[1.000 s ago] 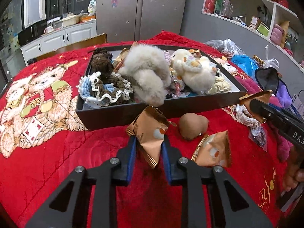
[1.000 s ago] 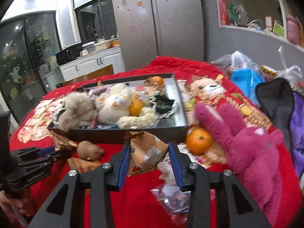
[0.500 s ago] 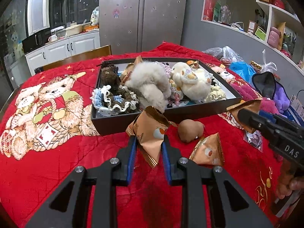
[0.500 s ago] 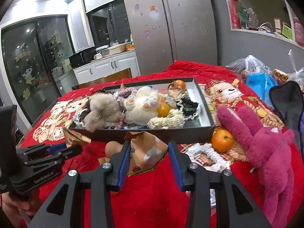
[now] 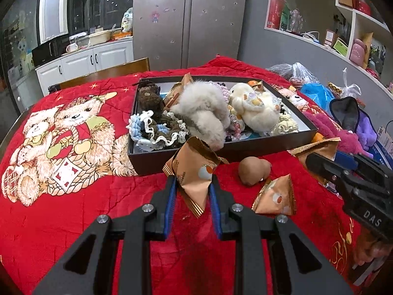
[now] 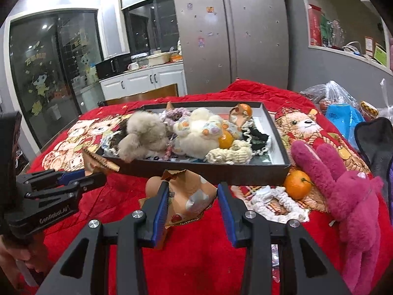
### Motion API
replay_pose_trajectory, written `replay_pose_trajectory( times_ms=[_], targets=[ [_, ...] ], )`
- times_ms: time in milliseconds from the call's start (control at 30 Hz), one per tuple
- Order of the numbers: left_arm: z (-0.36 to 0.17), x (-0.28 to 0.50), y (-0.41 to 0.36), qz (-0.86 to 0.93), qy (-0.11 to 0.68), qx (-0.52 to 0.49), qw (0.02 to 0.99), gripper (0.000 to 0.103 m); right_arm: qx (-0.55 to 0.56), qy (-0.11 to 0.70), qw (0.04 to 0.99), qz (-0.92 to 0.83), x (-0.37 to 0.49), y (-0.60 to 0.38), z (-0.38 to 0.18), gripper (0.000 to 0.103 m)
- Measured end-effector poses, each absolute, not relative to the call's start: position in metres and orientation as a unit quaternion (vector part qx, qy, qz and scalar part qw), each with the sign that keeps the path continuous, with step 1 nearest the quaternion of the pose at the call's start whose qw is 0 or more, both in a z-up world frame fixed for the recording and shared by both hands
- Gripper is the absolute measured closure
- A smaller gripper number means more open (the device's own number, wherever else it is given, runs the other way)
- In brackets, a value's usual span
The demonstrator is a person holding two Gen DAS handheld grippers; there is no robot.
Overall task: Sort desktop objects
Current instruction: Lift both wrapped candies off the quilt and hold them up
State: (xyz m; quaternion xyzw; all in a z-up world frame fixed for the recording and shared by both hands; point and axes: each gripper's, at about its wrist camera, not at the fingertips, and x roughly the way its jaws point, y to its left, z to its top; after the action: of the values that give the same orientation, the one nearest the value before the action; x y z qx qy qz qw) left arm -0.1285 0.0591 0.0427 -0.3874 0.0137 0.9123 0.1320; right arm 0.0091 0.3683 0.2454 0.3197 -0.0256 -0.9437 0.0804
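L claw (image 5: pixel 191 191) is gripping an orange snack packet (image 5: pixel 194 172), pads pressing both sides, packet sitting just at 6 o'clock of the dark tray (image 5: pixel 245 151). R claw (image 6: pixel 192 201) is holding a second orange packet (image 6: pixel 194 196) the same way, jaws a bit wider, also right in front of the tray's near wall. A third packet (image 5: pixel 276 198) is lying on the cloth at approx 3 o'clock of the L claw, w/ a brown egg-shaped thing (image 5: pixel 253 173) just beyond it.

Tray is brimming w/ plush: grey fluffy toy (image 5: pixel 203 108), cream toy (image 5: pixel 255 108), crochet bits (image 5: pixel 157 130). At 3 o'clock of the tray, in the R view: a tangerine (image 6: pixel 296 184) touching a magenta plush rabbit (image 6: pixel 343 186).

Desk is wearing a red quilted cloth (image 5: pixel 49 209) w/ teddy-bear prints. Room beyond, 12 o'clock: steel double-door fridge (image 5: pixel 189 19); white cabinets (image 5: pixel 86 60) at 10 o'clock; curved grey wall w/ white shelves (image 5: pixel 343 12) at 2 o'clock; dark glass doors w/ stickers (image 6: pixel 49 73) far L.
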Motion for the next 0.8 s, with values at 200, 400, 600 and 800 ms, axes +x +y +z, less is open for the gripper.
replay_pose_trajectory(
  times_ms=[200, 400, 600, 800],
  targets=[
    [0.038, -0.131, 0.059, 0.911, 0.017, -0.391, 0.129, 0.077, 0.320, -0.019, 0.086, -0.943, 0.010, 0.363, 0.244, 0.063],
    [0.042, -0.130, 0.059, 0.912, 0.017, -0.387, 0.132, 0.077, 0.313, -0.014, 0.092, -0.945, 0.010, 0.359, 0.244, 0.063],
    [0.063, -0.123, 0.062, 0.920, 0.016, -0.365, 0.142, 0.077, 0.303, -0.021, 0.104, -0.947, 0.014, 0.354, 0.249, 0.063],
    [0.077, -0.125, 0.052, 0.922, -0.002, -0.362, 0.139, 0.077, 0.290, -0.043, 0.101, -0.951, 0.017, 0.355, 0.263, 0.063]
  ],
)
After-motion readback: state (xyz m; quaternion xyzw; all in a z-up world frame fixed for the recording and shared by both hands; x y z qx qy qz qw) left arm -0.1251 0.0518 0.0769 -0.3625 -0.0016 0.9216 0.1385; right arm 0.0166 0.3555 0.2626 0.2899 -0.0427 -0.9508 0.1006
